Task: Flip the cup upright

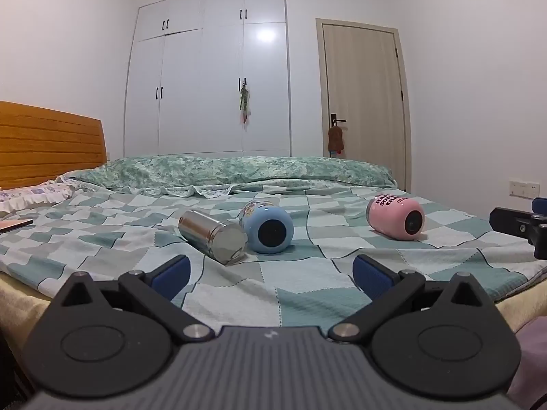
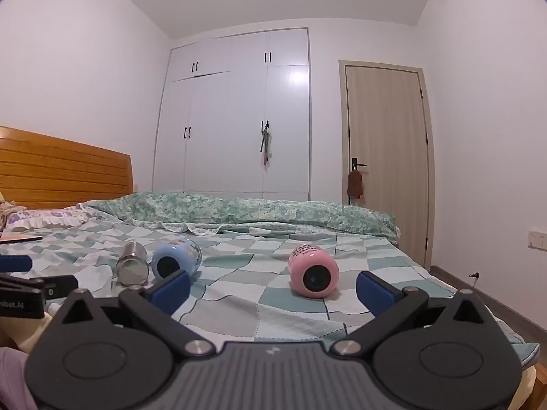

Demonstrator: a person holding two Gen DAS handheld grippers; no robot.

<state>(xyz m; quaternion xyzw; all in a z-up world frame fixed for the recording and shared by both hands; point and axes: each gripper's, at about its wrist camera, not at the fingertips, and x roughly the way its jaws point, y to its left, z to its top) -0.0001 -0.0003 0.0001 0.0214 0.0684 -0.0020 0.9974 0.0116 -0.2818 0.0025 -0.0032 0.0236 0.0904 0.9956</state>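
Observation:
Three cups lie on their sides on the checked bedspread, bases toward me: a steel cup (image 1: 214,237), a blue cup (image 1: 268,227) touching it, and a pink cup (image 1: 396,218) apart to the right. My left gripper (image 1: 271,278) is open and empty, just short of the steel and blue cups. In the right wrist view my right gripper (image 2: 273,290) is open and empty, with the pink cup (image 2: 312,275) lying just ahead between its fingers; the blue cup (image 2: 176,262) and steel cup (image 2: 131,268) lie to the left.
A folded green quilt (image 1: 239,171) lies across the far side of the bed. A wooden headboard (image 1: 48,143) and a pillow (image 1: 30,196) are at left, with a flat book (image 1: 13,225). A wardrobe and a door stand behind. The right gripper's body (image 1: 519,225) shows at the right edge.

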